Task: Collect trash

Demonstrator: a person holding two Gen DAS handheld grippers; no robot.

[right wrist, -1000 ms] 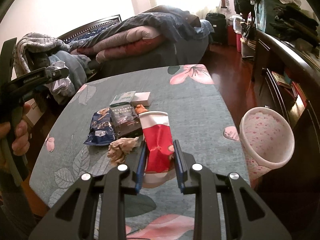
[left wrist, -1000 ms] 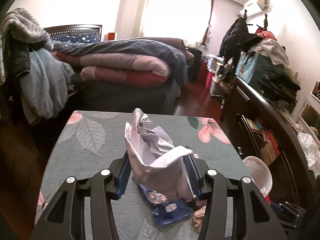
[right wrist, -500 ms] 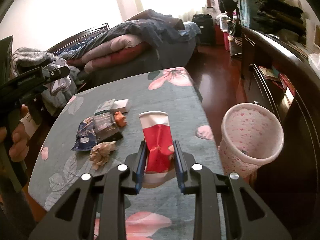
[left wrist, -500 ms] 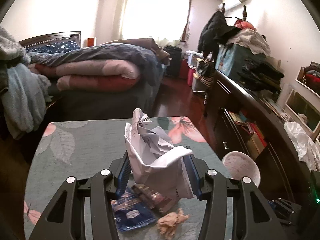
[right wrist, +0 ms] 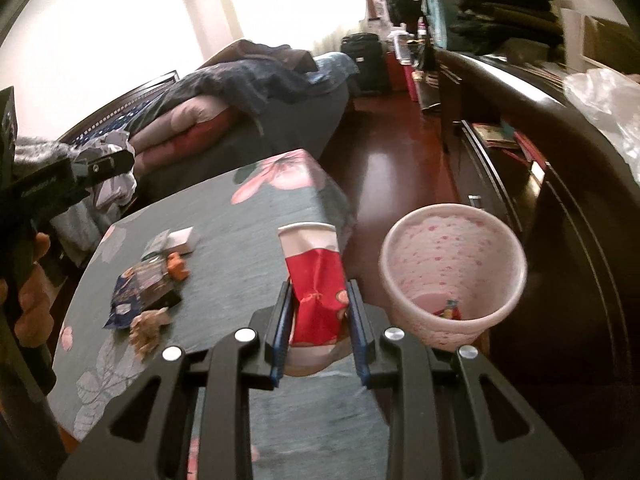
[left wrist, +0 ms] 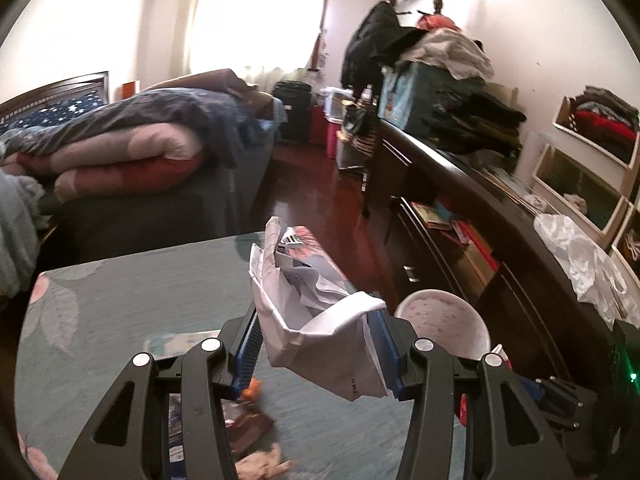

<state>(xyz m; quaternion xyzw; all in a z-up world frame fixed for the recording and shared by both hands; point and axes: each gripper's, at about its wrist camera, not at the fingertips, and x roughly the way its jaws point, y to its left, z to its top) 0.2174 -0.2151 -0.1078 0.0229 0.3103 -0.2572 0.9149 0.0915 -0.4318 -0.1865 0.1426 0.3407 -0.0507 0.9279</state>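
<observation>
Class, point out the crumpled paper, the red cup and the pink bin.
crumpled paper [left wrist: 320,320]: left wrist view, its white middle.
red cup [right wrist: 318,296]: right wrist view, its red side.
pink bin [right wrist: 452,248]: right wrist view, its inner wall.

Behind the floral-clothed table [left wrist: 120,292], a bed [left wrist: 132,200] heaped with folded quilts [left wrist: 120,156] — pink, red, dark blue. Bright curtained window [left wrist: 256,16] at the far wall. Along the right, a long dark dresser [left wrist: 472,208] piled with folded clothes [left wrist: 472,124] — a white plastic bag [left wrist: 576,256] on its top. Glossy red-brown floor [right wrist: 396,168] between.
</observation>
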